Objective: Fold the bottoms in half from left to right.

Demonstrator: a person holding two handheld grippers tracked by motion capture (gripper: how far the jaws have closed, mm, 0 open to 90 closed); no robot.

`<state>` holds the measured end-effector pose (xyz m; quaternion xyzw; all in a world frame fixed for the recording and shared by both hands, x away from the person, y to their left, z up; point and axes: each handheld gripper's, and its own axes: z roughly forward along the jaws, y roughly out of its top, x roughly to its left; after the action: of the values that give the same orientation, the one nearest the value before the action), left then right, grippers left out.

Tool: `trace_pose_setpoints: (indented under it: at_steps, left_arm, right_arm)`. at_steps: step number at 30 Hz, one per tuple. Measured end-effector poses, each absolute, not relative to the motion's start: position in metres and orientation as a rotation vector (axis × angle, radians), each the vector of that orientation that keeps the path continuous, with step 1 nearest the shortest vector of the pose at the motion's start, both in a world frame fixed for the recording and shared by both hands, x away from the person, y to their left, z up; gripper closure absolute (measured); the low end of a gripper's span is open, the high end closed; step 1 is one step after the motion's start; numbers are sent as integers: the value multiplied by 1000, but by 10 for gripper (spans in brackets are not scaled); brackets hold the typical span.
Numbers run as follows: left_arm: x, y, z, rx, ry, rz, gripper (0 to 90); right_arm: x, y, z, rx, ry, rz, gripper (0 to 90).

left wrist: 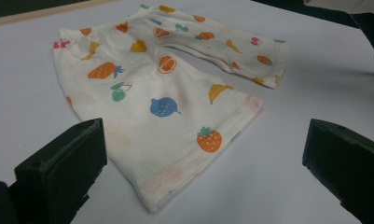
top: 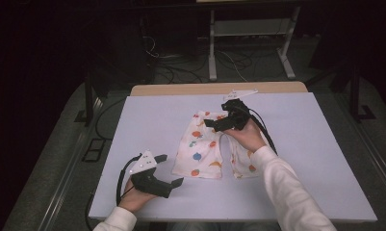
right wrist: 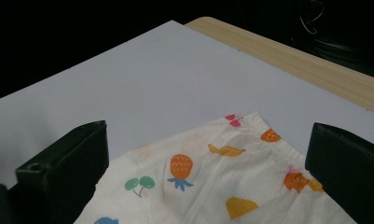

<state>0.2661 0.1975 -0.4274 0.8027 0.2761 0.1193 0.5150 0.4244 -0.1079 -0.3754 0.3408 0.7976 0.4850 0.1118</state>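
A pair of small white shorts (top: pixel 200 150) printed with coloured fruit lies flat in the middle of the pale table sheet (top: pixel 147 115), waistband toward the far side and legs toward the person. My right gripper (top: pixel 209 119) hovers open just over the waistband end; in the right gripper view its jaws stand wide apart above the shorts (right wrist: pixel 208 177). Resting low at the near left, my left gripper (top: pixel 171 169) is also open and empty, pointing at the hem of the nearer leg. In the left gripper view the shorts (left wrist: pixel 166 93) lie just beyond the jaws.
A wooden table edge (top: pixel 219 89) shows along the far side of the sheet. Beyond it on the dark floor stand white desk legs (top: pixel 212 53) and loose cables (top: pixel 181 72). A dark frame post (top: pixel 88 98) stands off the far left corner.
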Motion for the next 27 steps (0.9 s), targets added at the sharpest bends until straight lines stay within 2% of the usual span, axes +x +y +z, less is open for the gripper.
trace_pose_setpoints:
  at_steps: [27]
  left_arm:
    - [268, 199, -428, 1921, 654, 263, 0]
  right_arm:
    - [464, -62, -408, 1044, 2361, 1387, 0]
